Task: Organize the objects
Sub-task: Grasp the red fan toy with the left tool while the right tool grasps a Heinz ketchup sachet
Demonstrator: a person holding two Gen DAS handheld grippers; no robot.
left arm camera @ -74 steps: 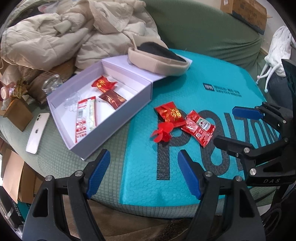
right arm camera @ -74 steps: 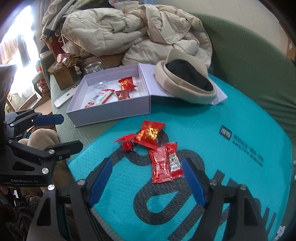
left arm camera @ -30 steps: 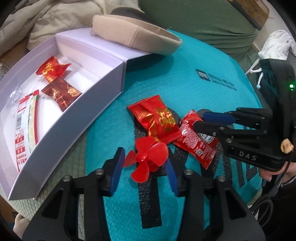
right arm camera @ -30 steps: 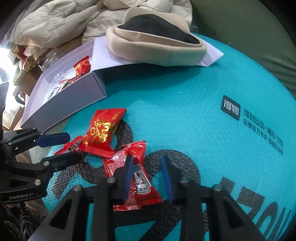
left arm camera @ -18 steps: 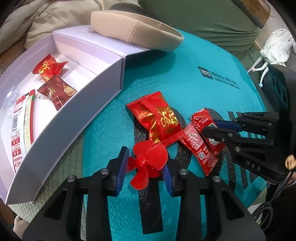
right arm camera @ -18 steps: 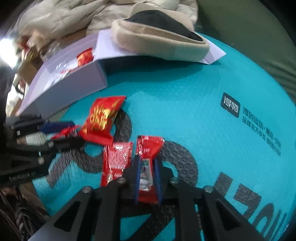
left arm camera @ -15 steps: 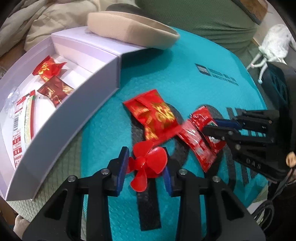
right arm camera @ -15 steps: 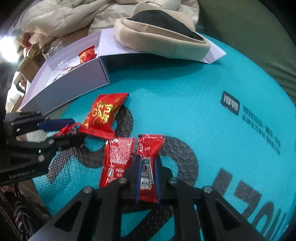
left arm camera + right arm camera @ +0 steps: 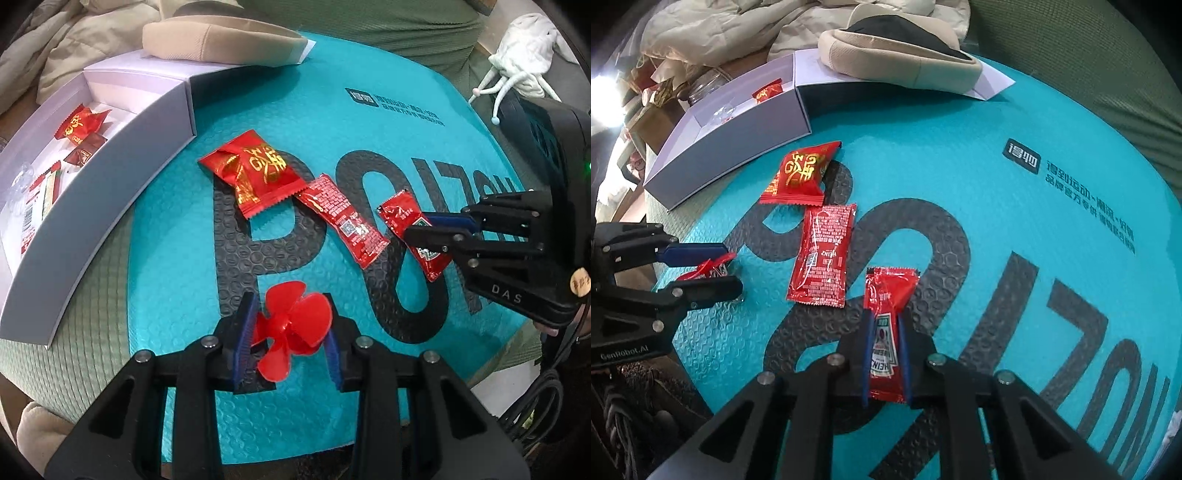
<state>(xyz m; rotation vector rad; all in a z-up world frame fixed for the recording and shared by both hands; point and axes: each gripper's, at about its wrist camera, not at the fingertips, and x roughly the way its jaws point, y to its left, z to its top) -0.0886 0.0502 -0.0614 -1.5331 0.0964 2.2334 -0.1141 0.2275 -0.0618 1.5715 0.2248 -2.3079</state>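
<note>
Red plastic propeller (image 9: pixel 291 328) is pinched between the left gripper (image 9: pixel 290 345) jaws just above the teal mailer (image 9: pixel 369 147); light, stiff, thin-bladed, so hub grip looks safest. Right gripper (image 9: pixel 884 354) clamps a limp, slick ketchup sachet (image 9: pixel 886 325); flat mid-body hold suits it.

The left tongs (image 9: pixel 290 338) are clamped on a red propeller (image 9: pixel 291 330), blue pads pressing its blades from both sides. The right tongs (image 9: pixel 884 356) are pinched nearly together on a ketchup packet (image 9: pixel 886 328), which sticks out forward between the pads. Both tongs sit low, pointing toward each other's side
</note>
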